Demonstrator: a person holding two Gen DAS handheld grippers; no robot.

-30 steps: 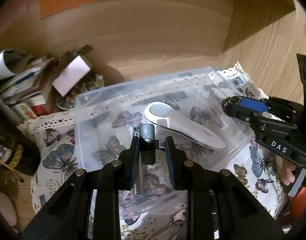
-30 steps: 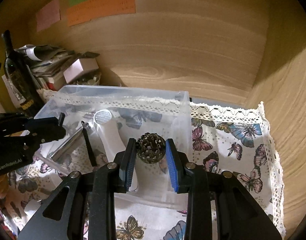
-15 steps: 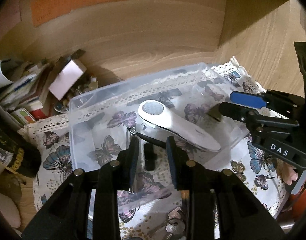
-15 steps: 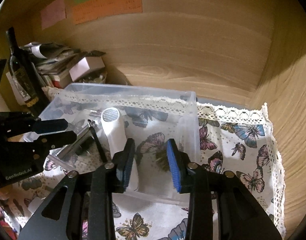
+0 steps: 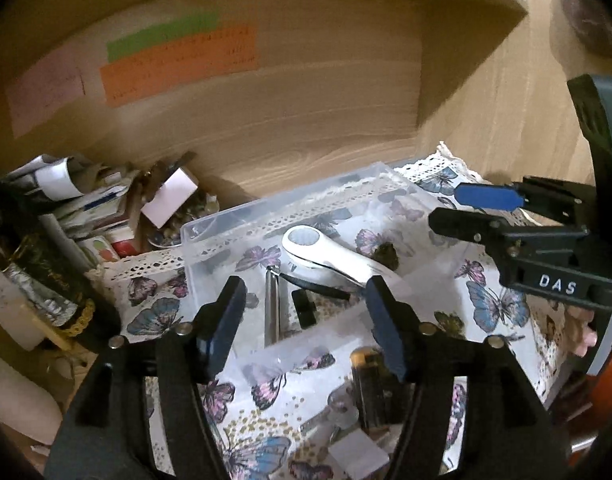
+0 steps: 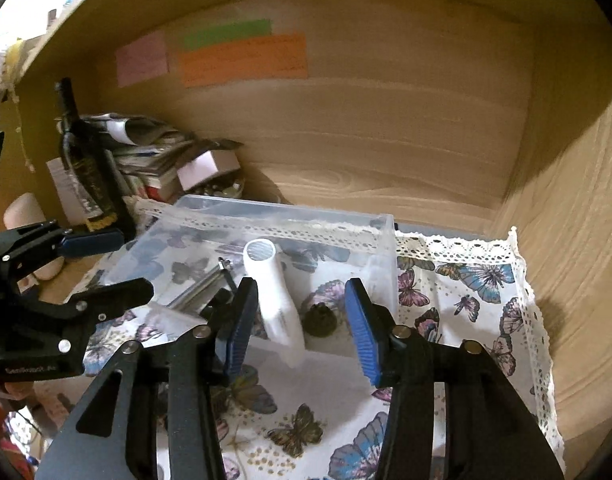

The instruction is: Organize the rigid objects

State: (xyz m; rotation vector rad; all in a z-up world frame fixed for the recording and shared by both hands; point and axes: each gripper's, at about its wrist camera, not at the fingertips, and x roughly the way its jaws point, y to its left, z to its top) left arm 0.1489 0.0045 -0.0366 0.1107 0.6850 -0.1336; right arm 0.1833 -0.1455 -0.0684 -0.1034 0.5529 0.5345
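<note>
A clear plastic box (image 5: pixel 282 200) stands on the butterfly cloth. In it lie a white handheld device (image 5: pixel 330 256), a metal rod tool (image 5: pixel 272 308) with a black head (image 5: pixel 304 312), and a dark round grinder (image 5: pixel 386 254). My left gripper (image 5: pixel 305 286) hovers over the box's near edge, its jaws opening, with nothing gripped. My right gripper (image 6: pixel 301 286) hangs above the near wall, jaws opening too; the grinder (image 6: pixel 320 320) rests on the box floor beyond them, untouched. Each gripper shows in the other's view: right gripper (image 5: pixel 446 206), left gripper (image 6: pixel 132 263).
A dark bottle (image 6: pixel 86 168) and a heap of papers and small boxes (image 6: pixel 154 152) fill the back left corner. Wooden walls close in behind and on the right (image 6: pixel 566 240). In front of the box lie a dark cylinder (image 5: pixel 372 384) and keys (image 5: pixel 338 408).
The left gripper let go of the metal tool's black head and the right gripper let go of the grinder; both now lie in the box. Both grippers widened and drew back and up.
</note>
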